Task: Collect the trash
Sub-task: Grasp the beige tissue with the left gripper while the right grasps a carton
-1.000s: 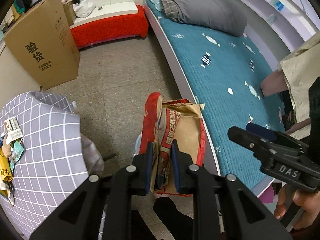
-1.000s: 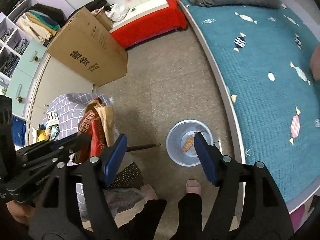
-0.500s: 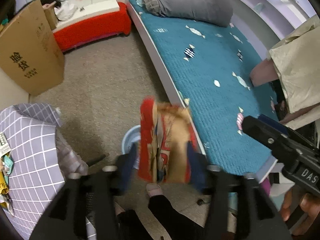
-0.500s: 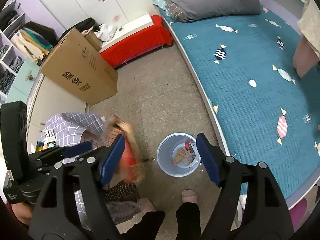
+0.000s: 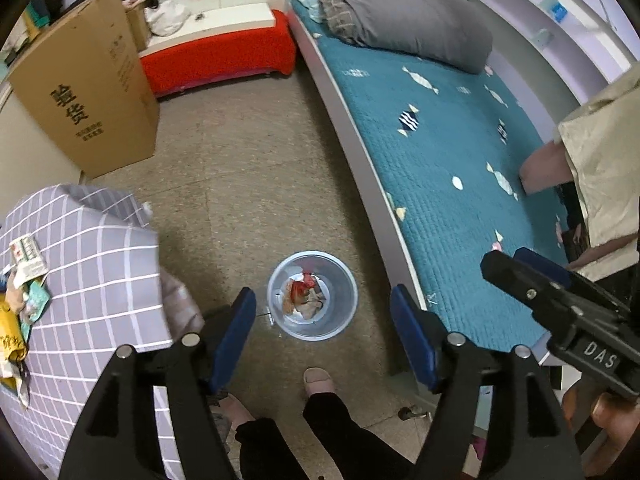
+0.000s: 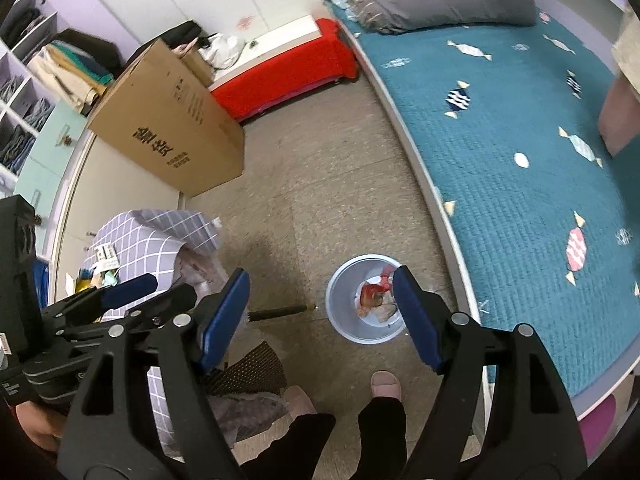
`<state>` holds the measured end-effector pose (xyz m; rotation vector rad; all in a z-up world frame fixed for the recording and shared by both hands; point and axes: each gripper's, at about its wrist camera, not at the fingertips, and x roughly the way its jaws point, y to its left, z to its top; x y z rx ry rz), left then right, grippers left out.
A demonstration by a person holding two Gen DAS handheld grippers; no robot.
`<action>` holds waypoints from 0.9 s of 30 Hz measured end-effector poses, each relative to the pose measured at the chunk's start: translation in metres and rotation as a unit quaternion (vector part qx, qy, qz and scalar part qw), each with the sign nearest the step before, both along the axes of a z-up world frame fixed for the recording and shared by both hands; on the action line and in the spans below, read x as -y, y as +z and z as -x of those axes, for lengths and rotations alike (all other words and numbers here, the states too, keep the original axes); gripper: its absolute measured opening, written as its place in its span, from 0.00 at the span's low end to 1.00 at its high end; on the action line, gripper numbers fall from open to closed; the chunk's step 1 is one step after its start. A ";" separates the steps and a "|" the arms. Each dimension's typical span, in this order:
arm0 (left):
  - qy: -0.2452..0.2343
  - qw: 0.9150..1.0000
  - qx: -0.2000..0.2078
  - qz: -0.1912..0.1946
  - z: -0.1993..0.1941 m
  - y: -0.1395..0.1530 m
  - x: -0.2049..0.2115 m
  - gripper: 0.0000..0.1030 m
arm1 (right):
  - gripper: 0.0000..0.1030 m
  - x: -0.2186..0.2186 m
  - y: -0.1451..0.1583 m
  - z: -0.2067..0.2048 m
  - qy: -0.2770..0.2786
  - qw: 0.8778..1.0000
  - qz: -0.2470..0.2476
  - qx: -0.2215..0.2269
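Observation:
A grey plastic bin [image 5: 347,312] stands on the floor beside the bed, and a crumpled red and brown snack bag [image 5: 301,293] lies inside it with other scraps. My left gripper [image 5: 322,300] hangs above the bin; its jaws are opening and nothing is between them. My right gripper [image 6: 320,280] is open and empty, with the bin [image 6: 340,280] and the bag [image 6: 370,294] showing beyond its right finger. More wrappers [image 5: 24,258] lie on the checked tablecloth [image 5: 100,264] at the left.
A large cardboard box [image 5: 88,92] leans at the back left, next to a red bench [image 5: 216,56]. The bed with a teal cover [image 5: 460,152] fills the right. A person's slippered feet [image 5: 318,378] stand just before the bin. A black rod [image 6: 280,312] lies on the floor.
The left gripper's jaws spread apart and the red and brown bag dropped out of them into the bin. The right gripper stayed open.

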<state>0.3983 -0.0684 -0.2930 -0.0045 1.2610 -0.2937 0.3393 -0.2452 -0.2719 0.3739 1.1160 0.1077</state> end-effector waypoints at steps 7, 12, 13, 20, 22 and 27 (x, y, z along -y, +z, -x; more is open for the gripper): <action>0.056 0.998 0.012 -0.006 0.007 0.011 -0.071 0.67 | 0.71 -0.067 0.004 -0.012 0.055 0.998 -0.005 0.002; 0.114 0.993 0.015 -0.015 0.010 0.016 -0.147 0.67 | 0.71 -0.134 0.004 -0.021 0.106 0.994 -0.011 0.003; 0.129 0.991 0.015 -0.018 0.011 0.017 -0.165 0.67 | 0.71 -0.150 0.003 -0.023 0.116 0.993 -0.013 0.002; 0.209 0.977 0.012 -0.028 0.016 0.017 -0.279 0.67 | 0.71 -0.259 -0.004 -0.038 0.183 0.983 -0.018 0.004; 0.229 0.973 0.017 -0.031 0.015 0.019 -0.314 0.67 | 0.71 -0.293 -0.008 -0.044 0.199 0.980 -0.019 0.005; 0.254 0.966 0.038 -0.039 0.014 0.029 -0.376 0.67 | 0.71 -0.372 -0.021 -0.062 0.230 0.973 -0.026 0.007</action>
